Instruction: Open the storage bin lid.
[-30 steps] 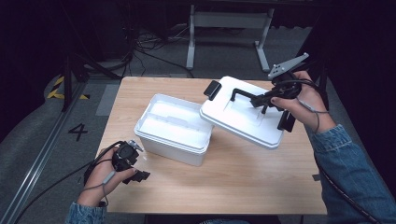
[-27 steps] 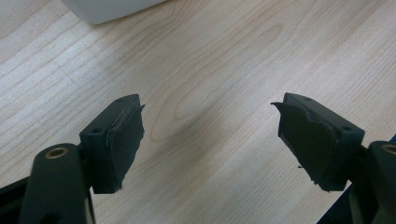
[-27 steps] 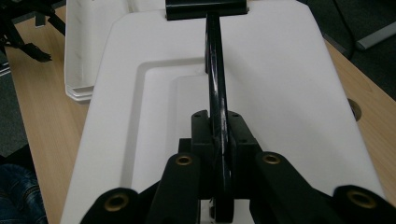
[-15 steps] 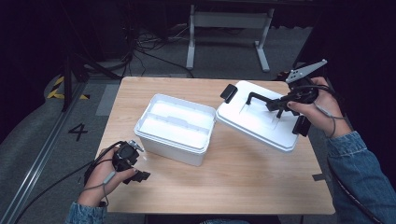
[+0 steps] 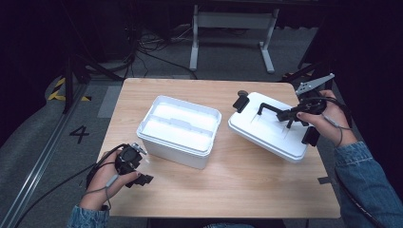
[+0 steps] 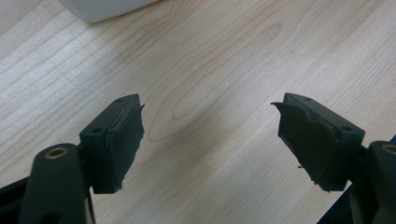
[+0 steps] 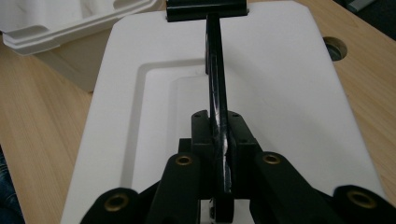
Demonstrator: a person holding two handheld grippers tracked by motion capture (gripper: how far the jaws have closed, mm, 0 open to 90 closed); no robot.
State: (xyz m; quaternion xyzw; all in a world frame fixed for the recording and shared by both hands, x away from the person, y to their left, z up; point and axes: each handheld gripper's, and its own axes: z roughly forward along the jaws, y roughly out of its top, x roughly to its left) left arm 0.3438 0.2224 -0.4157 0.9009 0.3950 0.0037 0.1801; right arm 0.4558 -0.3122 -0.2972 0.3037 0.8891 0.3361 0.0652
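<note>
The white box (image 6: 105, 8) was cut off by the left gripper view's top edge. The lid (image 7: 280, 93) hid the table hole (image 7: 337, 47) partly.

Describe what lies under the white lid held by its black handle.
The lid sits over the wooden table, right of the open box. The right gripper's fingers clamp its handle. Whatever is beneath the lid is hidden.

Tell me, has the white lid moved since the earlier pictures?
Yes. The lid, held by the right gripper, went right, away from the open box.
</note>
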